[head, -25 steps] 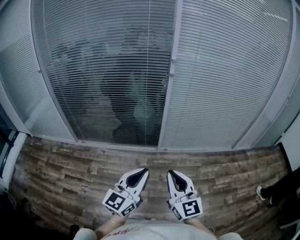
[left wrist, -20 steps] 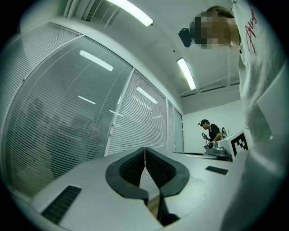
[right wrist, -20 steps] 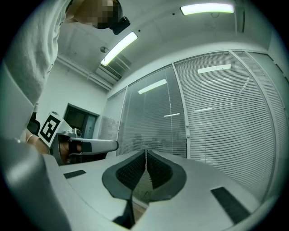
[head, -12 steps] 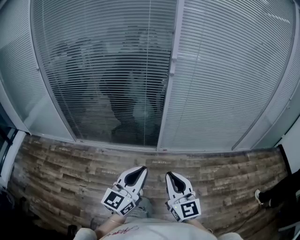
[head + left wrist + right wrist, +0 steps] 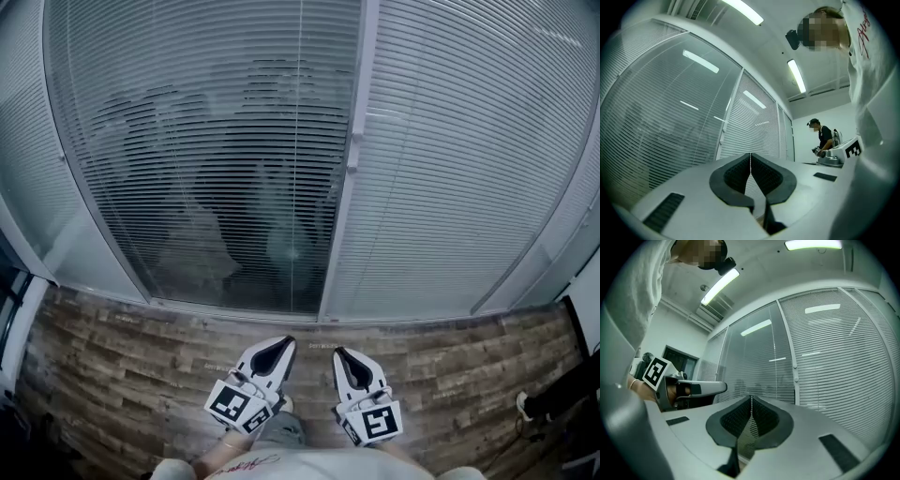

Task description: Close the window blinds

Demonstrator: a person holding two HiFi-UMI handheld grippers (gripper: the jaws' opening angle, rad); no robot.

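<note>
Two window blinds hang in front of me. The left blind [image 5: 206, 169] has its slats tilted open, and dark shapes show through the glass. The right blind [image 5: 469, 159] is pale and looks closed. A white frame post with a small handle [image 5: 354, 141] divides them. My left gripper [image 5: 290, 340] and right gripper [image 5: 337, 352] are held low, side by side over the floor, well short of the blinds. In the left gripper view the left gripper [image 5: 750, 155] has its jaws together and empty. The right gripper [image 5: 751, 397] is likewise shut on nothing.
A wood-pattern floor [image 5: 122, 347] runs up to the window sill. Another person [image 5: 825, 138] stands at the far right of the room, and a shoe [image 5: 527, 405] shows at the right edge. A dark opening [image 5: 9, 281] lies at the left.
The head view has shifted a little, so the frame post now sits farther right. My leg has come into view under the grippers. Both grippers stay shut and low.
</note>
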